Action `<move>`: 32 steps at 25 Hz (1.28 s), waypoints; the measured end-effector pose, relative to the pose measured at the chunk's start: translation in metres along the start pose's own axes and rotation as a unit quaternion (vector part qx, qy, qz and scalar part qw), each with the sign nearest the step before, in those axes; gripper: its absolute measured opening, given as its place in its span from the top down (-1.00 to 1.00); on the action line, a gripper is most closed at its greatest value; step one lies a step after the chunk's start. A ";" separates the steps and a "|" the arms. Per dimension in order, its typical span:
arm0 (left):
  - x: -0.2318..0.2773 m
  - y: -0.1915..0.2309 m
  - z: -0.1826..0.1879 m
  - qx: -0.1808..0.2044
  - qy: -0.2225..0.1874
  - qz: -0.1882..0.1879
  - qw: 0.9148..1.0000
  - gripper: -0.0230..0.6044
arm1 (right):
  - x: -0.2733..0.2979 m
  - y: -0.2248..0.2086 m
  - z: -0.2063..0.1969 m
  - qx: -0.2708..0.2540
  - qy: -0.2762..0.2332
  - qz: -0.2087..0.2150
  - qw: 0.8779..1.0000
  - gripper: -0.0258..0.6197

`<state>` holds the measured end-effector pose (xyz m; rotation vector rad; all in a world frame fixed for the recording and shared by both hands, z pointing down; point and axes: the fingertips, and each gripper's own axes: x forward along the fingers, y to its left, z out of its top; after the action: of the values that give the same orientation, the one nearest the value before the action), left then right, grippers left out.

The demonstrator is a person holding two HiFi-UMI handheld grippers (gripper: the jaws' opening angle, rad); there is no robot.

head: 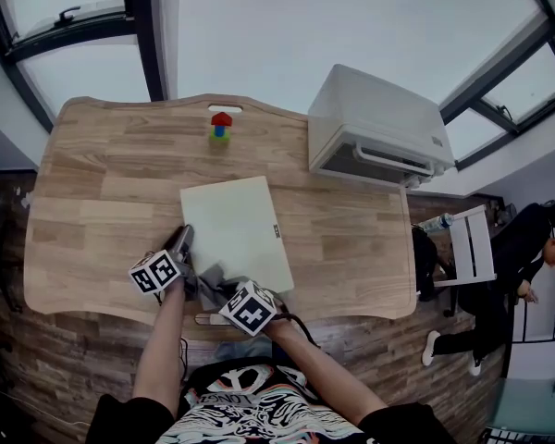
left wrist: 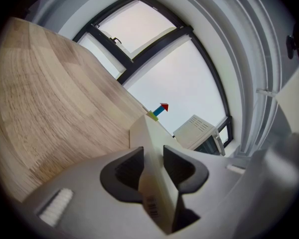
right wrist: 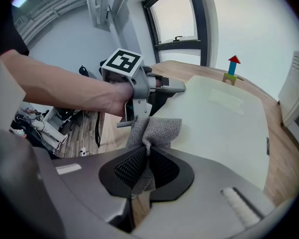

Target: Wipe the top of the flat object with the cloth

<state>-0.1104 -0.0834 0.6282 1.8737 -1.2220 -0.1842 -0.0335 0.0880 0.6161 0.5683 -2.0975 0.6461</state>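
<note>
A flat pale board (head: pixel 238 230) lies on the wooden table (head: pixel 92 220), near its front edge. My left gripper (head: pixel 178 248) is shut on the board's left front edge, and the left gripper view shows the board's edge (left wrist: pixel 150 176) squeezed between the two black pads. My right gripper (head: pixel 224 290) is shut on a grey cloth (right wrist: pixel 152 131), which bunches out of the jaws and rests at the board's near corner (right wrist: pixel 224 128). In the head view the cloth (head: pixel 213 283) lies between the two marker cubes.
A white toaster oven (head: pixel 377 128) stands at the table's back right. A small red, blue and green block tower (head: pixel 221 126) stands at the back middle. A person sits beside a white chair (head: pixel 470 248) off to the right.
</note>
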 end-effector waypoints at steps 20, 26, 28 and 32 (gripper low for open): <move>0.000 -0.002 -0.002 0.007 0.001 -0.006 1.000 0.36 | -0.020 -0.030 -0.005 0.058 -0.020 -0.014 0.998 0.86; -0.001 -0.003 0.000 0.009 -0.001 -0.005 1.000 0.37 | -0.026 -0.042 -0.010 0.078 -0.026 -0.023 0.996 0.86; -0.001 -0.003 0.000 0.010 -0.002 -0.005 1.000 0.37 | -0.029 -0.046 -0.012 0.084 -0.027 -0.027 0.996 0.86; 0.000 -0.003 -0.001 0.009 -0.001 -0.005 1.000 0.37 | -0.035 -0.058 -0.018 0.111 -0.035 -0.034 0.993 0.86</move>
<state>-0.1079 -0.0822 0.6269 1.8962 -1.2200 -0.1813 0.0308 0.0608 0.6098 0.7935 -2.0757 0.8363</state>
